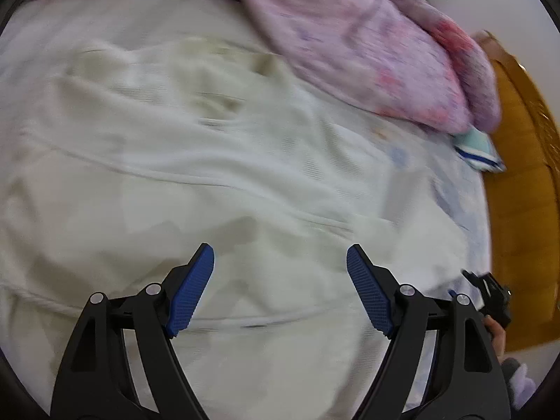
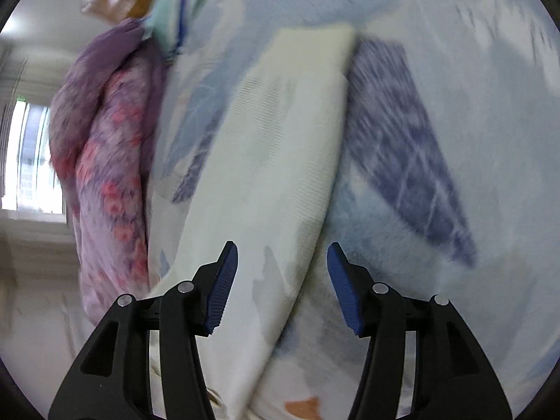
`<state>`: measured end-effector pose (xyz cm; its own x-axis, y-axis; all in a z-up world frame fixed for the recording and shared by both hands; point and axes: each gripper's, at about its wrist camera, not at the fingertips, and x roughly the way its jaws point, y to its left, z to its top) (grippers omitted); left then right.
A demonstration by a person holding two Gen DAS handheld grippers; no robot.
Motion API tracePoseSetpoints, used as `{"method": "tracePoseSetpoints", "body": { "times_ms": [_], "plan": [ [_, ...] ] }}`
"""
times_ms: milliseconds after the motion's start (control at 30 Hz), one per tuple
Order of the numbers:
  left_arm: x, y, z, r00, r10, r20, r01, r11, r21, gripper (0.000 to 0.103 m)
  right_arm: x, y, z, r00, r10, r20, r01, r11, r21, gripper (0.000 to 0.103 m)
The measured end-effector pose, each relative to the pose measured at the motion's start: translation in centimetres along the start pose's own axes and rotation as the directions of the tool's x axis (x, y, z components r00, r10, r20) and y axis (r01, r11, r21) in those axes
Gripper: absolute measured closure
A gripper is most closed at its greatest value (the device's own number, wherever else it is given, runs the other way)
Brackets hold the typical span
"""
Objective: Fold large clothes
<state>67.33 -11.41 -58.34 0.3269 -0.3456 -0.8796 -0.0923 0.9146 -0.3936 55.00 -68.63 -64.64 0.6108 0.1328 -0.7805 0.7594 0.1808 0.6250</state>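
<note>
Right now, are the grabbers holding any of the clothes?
No. The left gripper is open above the white garment, and the right gripper is open too, pads off the cloth.

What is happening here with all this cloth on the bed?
A person is folding a large cream-white garment spread on a bed sheet with blue leaf prints. The left gripper and right gripper both hover over it with jaws open, holding nothing. A crumpled pink and purple floral cloth lies beside the garment.
</note>
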Motion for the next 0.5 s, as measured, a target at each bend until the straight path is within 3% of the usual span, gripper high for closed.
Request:
{"method": "tracePoseSetpoints", "body": {
  "times_ms": [100,167,200,233,267,333,433,500],
  "plan": [
    [0.9,2.4,0.6,0.990,0.139,-0.010,-0.138,0.990,0.008,0.024,1.1,-0.6,0.3,1.000,-0.005,0.011,0.004,0.999,0.049,0.051],
    [1.6,3.4,0.7,0.980,0.195,-0.035,-0.194,0.981,0.028,0.024,1.1,-1.2,0.4,0.998,0.031,0.053,-0.037,0.994,0.105,0.053],
    [2.4,3.9,0.9,0.975,0.220,-0.043,-0.218,0.975,0.040,0.024,1.1,-1.4,0.4,0.996,0.047,0.069,-0.056,0.990,0.128,0.062],
    [2.7,4.6,0.8,0.970,0.239,-0.052,-0.237,0.970,0.049,0.024,1.4,-1.6,0.3,0.995,0.077,0.071,-0.086,0.986,0.145,0.077],
    [3.7,5.0,0.8,0.961,0.264,-0.082,-0.259,0.963,0.068,0.024,1.6,-1.6,0.3,0.994,0.082,0.066,-0.091,0.985,0.144,0.083],
    [5.0,5.7,0.7,0.948,0.292,-0.125,-0.279,0.954,0.109,0.024,1.6,-1.0,0.2,0.994,0.080,0.072,-0.088,0.991,0.103,0.097],
    [5.8,6.0,0.9,0.941,0.307,-0.144,-0.287,0.947,0.146,0.024,-0.1,2.4,-0.6,0.984,0.115,0.137,-0.112,0.993,-0.029,0.098],
    [5.7,6.4,1.2,0.944,0.294,-0.151,-0.274,0.951,0.141,0.024,-0.8,6.2,-2.1,0.980,0.154,0.126,-0.134,0.978,-0.158,0.098]
  ]
}}
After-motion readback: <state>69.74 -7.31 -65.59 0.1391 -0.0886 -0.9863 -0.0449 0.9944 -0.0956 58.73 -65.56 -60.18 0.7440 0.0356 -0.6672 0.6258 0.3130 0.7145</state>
